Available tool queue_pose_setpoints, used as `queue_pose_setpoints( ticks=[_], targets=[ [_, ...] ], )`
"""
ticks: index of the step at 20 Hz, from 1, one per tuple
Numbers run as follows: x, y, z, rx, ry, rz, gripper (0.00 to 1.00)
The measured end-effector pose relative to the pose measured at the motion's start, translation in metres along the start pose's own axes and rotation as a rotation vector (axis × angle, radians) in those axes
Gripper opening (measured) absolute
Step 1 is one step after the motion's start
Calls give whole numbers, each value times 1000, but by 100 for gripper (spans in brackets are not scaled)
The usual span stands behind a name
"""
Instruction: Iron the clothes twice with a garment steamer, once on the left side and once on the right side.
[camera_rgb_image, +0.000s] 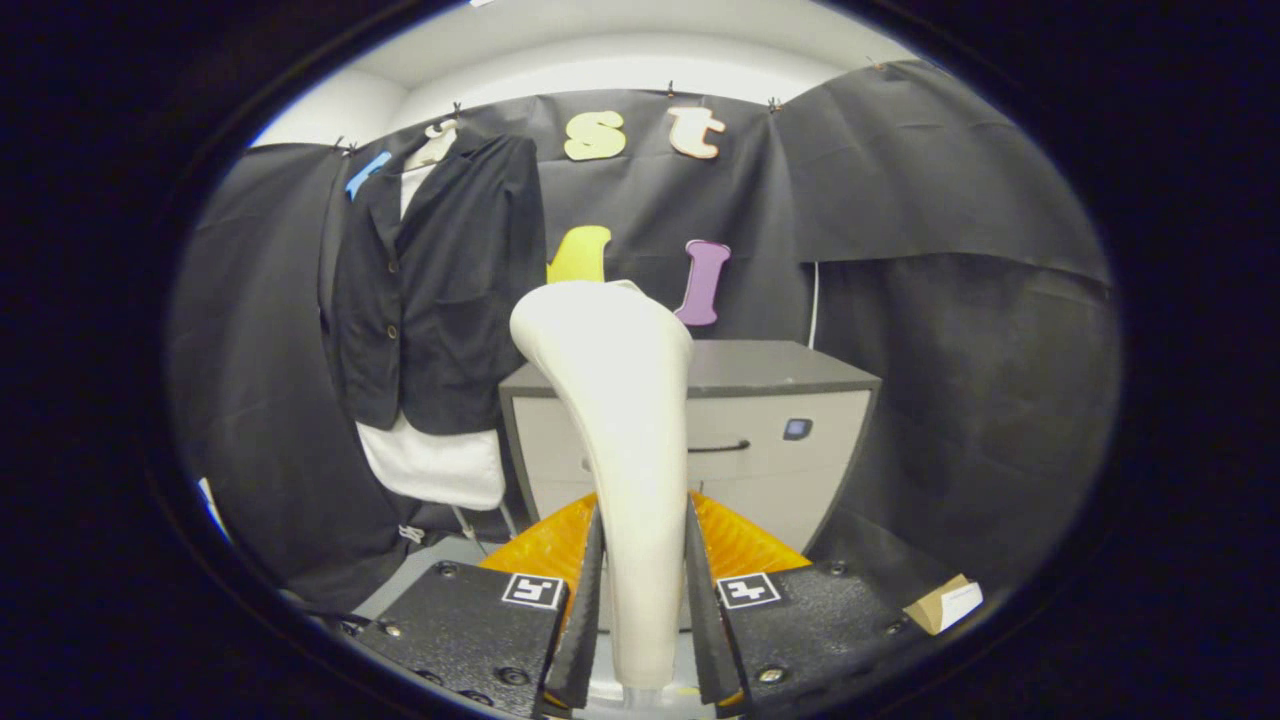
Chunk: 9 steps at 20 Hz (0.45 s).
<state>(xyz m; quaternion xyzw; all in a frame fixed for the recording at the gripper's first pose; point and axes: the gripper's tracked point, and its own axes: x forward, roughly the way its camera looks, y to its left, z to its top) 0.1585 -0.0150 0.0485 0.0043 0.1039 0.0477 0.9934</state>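
Two fingers of the tool (637, 600) pinch the handle of a cream steamer (615, 420), one finger pressed against each side of it. The steamer stands upright between the fingers, and its wider head rises above them and tilts a little toward the left.

Beyond the steamer, up and to the left, a dark jacket (435, 285) hangs against the booth's black wall. It is buttoned over a white garment (435, 465), whose hem shows below the jacket and whose collar shows at the neck. A blue hanger tip (367, 172) pokes out at the shoulder.

Straight behind the steamer stands a grey cabinet (775, 420) with a drawer handle and a small dark button on its front. A small cardboard piece (945, 603) lies to the right of the tool.

As for progress, the steamer is in hand but its head is well apart from the clothes and not yet touching them. By that reading the pickup is done, while both passes, one down the left side and one down the right, look to be still ahead. No steam is visible, and whether the steamer is switched on cannot be told.
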Motion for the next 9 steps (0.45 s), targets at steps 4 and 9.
queue_pose_setpoints(
  ticks=[4,9],
  targets=[
    [-25,-28,-47,16,40,8,43],
    [-43,-40,-73,22,69,34,43]
  ],
)
